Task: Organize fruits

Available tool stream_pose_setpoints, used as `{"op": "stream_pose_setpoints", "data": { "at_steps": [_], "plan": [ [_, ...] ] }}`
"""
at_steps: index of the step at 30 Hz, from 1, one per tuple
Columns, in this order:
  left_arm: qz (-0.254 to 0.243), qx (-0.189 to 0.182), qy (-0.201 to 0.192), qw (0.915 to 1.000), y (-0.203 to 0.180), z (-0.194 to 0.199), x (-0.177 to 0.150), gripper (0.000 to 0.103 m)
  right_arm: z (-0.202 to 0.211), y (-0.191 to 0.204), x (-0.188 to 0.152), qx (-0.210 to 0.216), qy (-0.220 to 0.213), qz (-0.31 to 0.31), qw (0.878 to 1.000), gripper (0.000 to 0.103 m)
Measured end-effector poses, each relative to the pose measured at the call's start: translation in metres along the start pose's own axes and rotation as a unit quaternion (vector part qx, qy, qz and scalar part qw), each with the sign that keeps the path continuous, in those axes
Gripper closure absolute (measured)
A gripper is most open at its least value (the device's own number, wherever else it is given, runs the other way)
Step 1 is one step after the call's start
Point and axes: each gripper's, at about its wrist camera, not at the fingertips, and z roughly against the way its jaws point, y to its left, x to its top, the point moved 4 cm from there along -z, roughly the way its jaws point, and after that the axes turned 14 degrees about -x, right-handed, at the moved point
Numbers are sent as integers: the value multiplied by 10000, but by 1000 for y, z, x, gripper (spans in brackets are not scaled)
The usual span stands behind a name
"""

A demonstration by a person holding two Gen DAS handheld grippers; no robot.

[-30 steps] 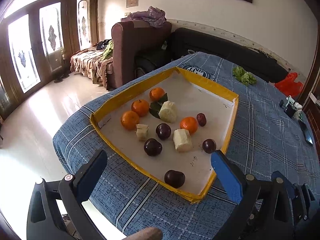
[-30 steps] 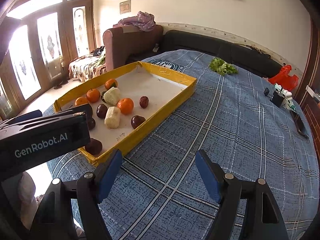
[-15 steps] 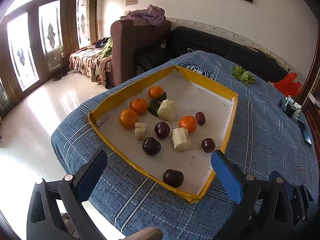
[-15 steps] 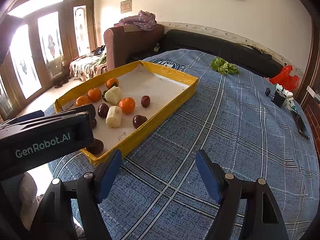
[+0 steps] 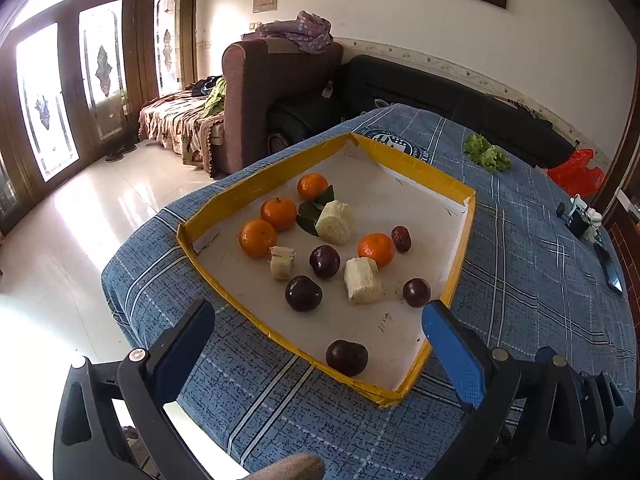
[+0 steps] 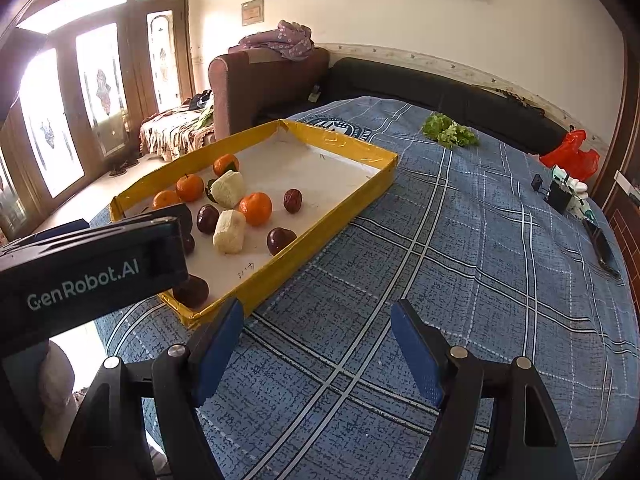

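A yellow-rimmed tray [image 5: 224, 205] with a white floor lies on the blue checked tablecloth; it also shows in the right wrist view [image 6: 348, 143]. It holds several oranges [image 5: 257, 238], several dark plums [image 5: 346, 357], pale sugarcane chunks [image 5: 362, 280] and a red date [image 5: 401, 238]. My left gripper [image 5: 316, 344] is open and empty, hovering before the tray's near edge, above the nearest plum. My right gripper [image 6: 316, 344] is open and empty over bare cloth right of the tray. The left gripper's body [image 6: 88, 268] hides part of the tray in the right wrist view.
Green lettuce [image 6: 450, 131], a red plastic bag [image 6: 572, 156] and small dark devices [image 6: 560, 196] lie at the table's far right. Sofas [image 5: 276, 92] and a tiled floor [image 5: 60, 240] lie beyond the table's left edge.
Both grippers have drifted slightly; the tray sits a little higher and farther in the left wrist view. Jaws stay open. No fruit has moved.
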Motion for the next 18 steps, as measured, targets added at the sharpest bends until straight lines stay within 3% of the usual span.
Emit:
{"op": "stream_pose_setpoints", "data": {
  "at_steps": [18],
  "plan": [
    [-145, 101, -176, 9997, -20, 15, -4, 0, 6, 0, 5, 132, -99, -28, 9999, 22]
  ]
}}
